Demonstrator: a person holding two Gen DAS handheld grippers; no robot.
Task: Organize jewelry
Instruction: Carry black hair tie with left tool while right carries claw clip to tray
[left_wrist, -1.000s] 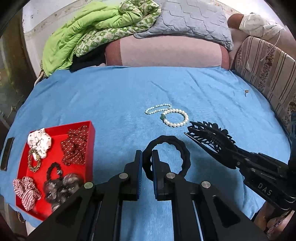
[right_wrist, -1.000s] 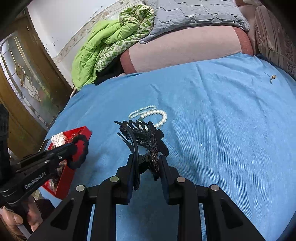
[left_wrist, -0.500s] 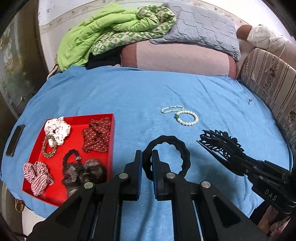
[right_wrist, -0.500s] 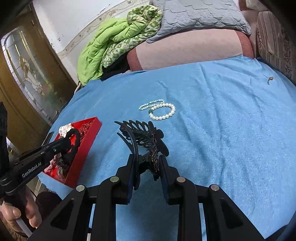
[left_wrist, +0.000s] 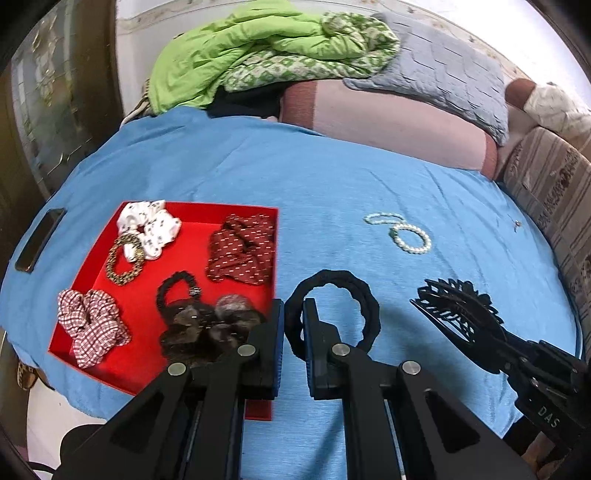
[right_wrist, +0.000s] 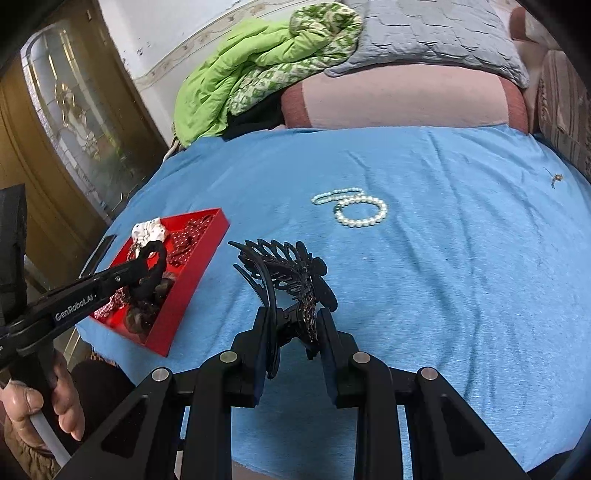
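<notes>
Between left jaws, black hair tie (left_wrist: 334, 306), pinched

left hand-held gripper (left_wrist: 293, 325) – pinching black hair tie (left_wrist: 334, 308) | beside red tray (left_wrist: 236, 208)

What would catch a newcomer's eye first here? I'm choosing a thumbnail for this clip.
The red tray at the left of the blue cloth, filled with scrunchies, stands out most. Next come the two held pieces: the left gripper pinches a black hair tie beside the tray, and the right gripper clamps a black claw clip. Farther back, pearl bracelets lie alone on the cloth.
</notes>
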